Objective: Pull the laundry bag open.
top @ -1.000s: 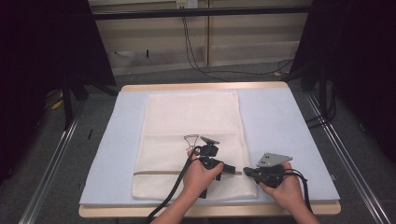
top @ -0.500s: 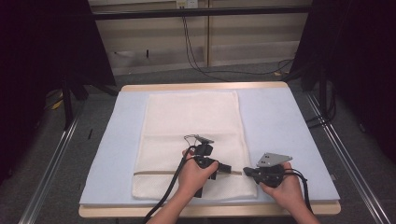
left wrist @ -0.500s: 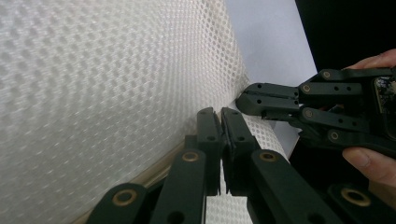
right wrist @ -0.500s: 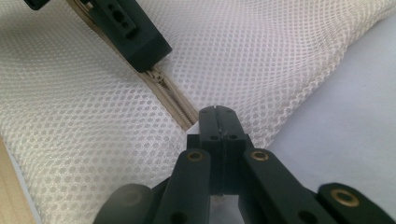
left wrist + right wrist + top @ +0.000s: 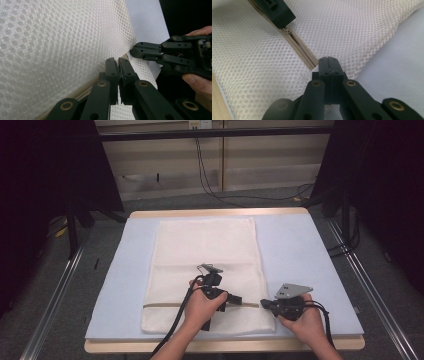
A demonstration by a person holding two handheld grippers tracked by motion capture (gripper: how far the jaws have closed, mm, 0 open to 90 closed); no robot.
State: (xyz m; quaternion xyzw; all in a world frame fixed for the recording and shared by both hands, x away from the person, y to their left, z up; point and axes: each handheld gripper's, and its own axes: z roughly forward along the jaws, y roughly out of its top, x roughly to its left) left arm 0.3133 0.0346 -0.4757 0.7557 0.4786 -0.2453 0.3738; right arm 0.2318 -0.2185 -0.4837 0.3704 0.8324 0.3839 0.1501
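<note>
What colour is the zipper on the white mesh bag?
Beige zipper, clearest in the right gripper view.

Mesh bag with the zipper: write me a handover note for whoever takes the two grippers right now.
Left gripper: jaws shut at the beige zipper of the flat white mesh laundry bag, apparently on its pull.
Right gripper: jaws shut on the bag's edge at the zipper's end.
Bag lies flat on the pale blue table pad, zipper along the near end.
Done: both grips set.
Left: probably slide the zipper; how far it is open I cannot tell.

left tool (image 5: 235, 299) nearer the zipper (image 5: 200, 304), lower
</note>
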